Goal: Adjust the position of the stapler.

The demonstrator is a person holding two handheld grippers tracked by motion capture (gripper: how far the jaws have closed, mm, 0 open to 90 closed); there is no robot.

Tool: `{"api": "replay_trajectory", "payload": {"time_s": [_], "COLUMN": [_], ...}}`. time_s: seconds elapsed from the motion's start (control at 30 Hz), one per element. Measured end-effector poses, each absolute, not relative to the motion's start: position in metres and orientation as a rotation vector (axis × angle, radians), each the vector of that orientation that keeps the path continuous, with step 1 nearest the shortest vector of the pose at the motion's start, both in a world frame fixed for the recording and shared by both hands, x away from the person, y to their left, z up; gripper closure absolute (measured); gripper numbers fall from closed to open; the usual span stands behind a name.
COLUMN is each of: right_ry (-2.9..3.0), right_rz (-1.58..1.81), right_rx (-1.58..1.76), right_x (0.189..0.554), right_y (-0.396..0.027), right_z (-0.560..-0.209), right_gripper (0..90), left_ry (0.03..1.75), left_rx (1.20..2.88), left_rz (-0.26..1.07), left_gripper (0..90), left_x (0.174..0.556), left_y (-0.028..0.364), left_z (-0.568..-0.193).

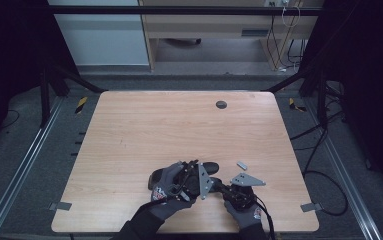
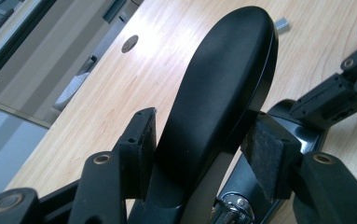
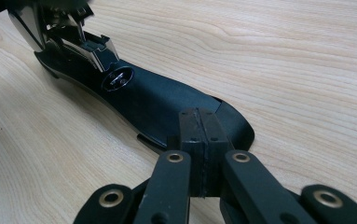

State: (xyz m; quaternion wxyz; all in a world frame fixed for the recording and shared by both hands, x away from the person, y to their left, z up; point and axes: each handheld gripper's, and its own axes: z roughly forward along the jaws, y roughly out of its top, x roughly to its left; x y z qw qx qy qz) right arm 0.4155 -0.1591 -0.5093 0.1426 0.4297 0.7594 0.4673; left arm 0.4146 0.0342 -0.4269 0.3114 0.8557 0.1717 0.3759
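Note:
A black stapler lies opened up near the table's front edge. Its rounded top cover (image 2: 223, 70) stands raised between the pads of my left gripper (image 2: 202, 144), which press on it from both sides. In the high view the left gripper (image 1: 205, 172) is held by a gloved hand at the stapler (image 1: 210, 167). The stapler's flat base (image 3: 153, 98) lies on the wood, with its metal staple channel (image 3: 92, 49) lifted at the far end. My right gripper (image 3: 198, 128) is shut, pads together, with its tips on the near end of the base. It also appears as the right gripper (image 1: 224, 188).
A small grey metal piece (image 1: 242, 164) lies on the wooden table (image 1: 179, 125) just right of the stapler. A round grey cable hole (image 1: 221, 104) sits near the far edge. Cables and frame rails lie on the floor around the table.

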Motion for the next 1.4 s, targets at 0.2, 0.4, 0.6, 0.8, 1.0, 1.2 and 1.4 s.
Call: {"api": "replay_trajectory", "payload": {"time_s": [0.2, 0.4, 0.6, 0.8, 1.0, 1.2, 1.4], "right_ry": [2.192, 2.191, 2.192, 2.191, 2.192, 2.193, 2.190], "right_rz": [1.348, 1.347, 1.347, 1.348, 1.347, 1.349, 1.347], "right_rx": [1.240, 1.239, 1.238, 1.239, 1.240, 1.243, 1.240], "right_x": [0.415, 0.416, 0.416, 0.416, 0.416, 0.416, 0.416], "right_y": [-0.159, -0.159, -0.159, -0.159, -0.159, -0.159, -0.159], "right_z": [-0.509, -0.509, -0.509, -0.509, -0.509, -0.509, -0.509], "right_gripper": [90.0, 90.0, 90.0, 90.0, 90.0, 90.0, 90.0], "left_ry": [0.481, 0.505, 0.519, 0.528, 0.533, 0.551, 0.575], "left_rx": [2.211, 2.161, 2.134, 2.120, 2.106, 2.074, 2.042], "left_rz": [0.961, 0.937, 0.923, 0.923, 0.922, 0.906, 0.888], "left_gripper": [46.1, 47.1, 47.9, 48.9, 49.3, 49.8, 50.8], "left_x": [0.415, 0.415, 0.415, 0.414, 0.414, 0.414, 0.414], "left_y": [0.045, 0.056, 0.064, 0.069, 0.073, 0.081, 0.091], "left_z": [-0.418, -0.409, -0.404, -0.400, -0.398, -0.394, -0.388]}}
